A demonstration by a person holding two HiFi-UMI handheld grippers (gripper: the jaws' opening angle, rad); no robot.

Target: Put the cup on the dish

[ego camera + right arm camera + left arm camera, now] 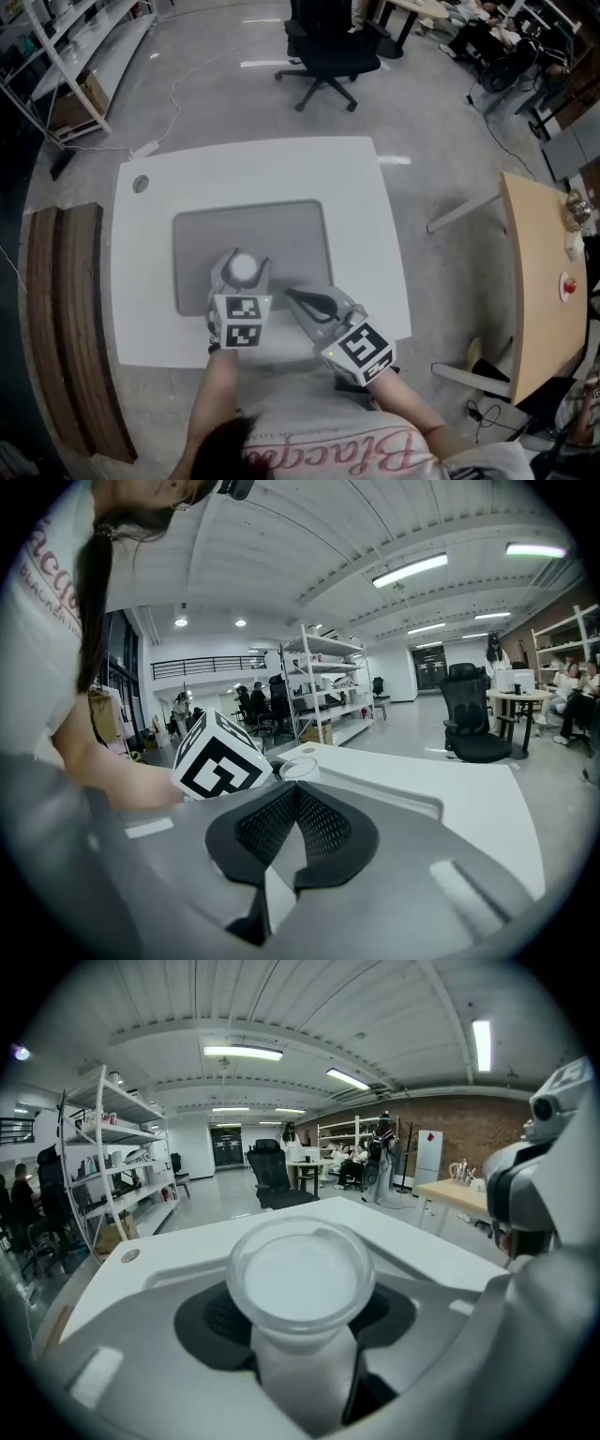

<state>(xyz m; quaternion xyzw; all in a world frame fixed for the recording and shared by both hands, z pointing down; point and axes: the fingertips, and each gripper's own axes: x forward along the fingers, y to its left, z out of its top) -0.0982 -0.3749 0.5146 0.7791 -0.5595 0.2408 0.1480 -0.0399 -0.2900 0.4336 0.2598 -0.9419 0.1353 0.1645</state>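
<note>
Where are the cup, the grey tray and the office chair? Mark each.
cup (300, 1283), left gripper view, its round end
grey tray (281, 230), head view, its bare middle
office chair (330, 49), head view, its seat

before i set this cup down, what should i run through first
1. Grip: ok. The left gripper has its jaws pressed on the sides of the cup.
2. Cup upright, mouth up: ok, as far as the left gripper view shows.
3. Cup over the grey tray: ok in the head view.
4. Cup's base touching the tray: cannot tell, the base is hidden.
5. Right gripper out of the way: ok. It is shut and empty, off to the cup's right.
6. A separate dish to land on: cannot tell, only the tray shows on the white table.
</note>
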